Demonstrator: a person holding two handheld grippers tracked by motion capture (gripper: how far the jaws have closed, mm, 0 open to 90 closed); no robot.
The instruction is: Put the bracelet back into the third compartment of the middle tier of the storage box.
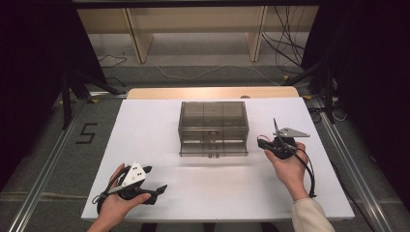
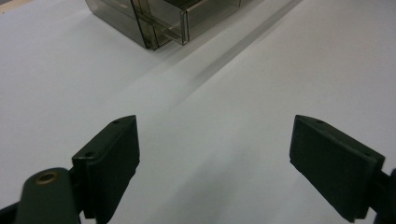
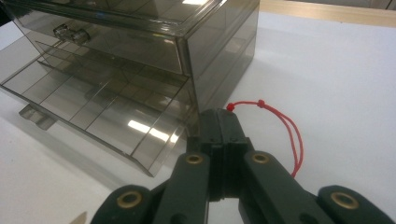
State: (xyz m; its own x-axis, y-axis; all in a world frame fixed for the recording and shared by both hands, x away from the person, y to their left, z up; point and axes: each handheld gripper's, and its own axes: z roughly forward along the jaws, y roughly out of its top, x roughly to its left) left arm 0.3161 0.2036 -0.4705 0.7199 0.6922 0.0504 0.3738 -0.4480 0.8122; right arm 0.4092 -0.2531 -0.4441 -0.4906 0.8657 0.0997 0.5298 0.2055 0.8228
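Two grippers: the left gripper (image 1: 155,180) gapes wide near the desk's (image 1: 217,188) front left corner; the right gripper (image 3: 219,122), jaws pinching a red cord (image 3: 292,135), sits beside the smoky drawer box (image 1: 213,127) toward the right edge.

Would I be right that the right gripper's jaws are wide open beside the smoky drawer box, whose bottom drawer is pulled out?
Not quite: the right gripper is shut, as the right gripper view shows. It is beside the drawer box, and the bottom drawer is pulled out.

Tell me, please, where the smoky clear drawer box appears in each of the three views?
High view: drawer box at the table's centre.
Left gripper view: its corner at the top edge.
Right gripper view: upper left, bottom drawer pulled out.
Shared landmark: the white tabletop.
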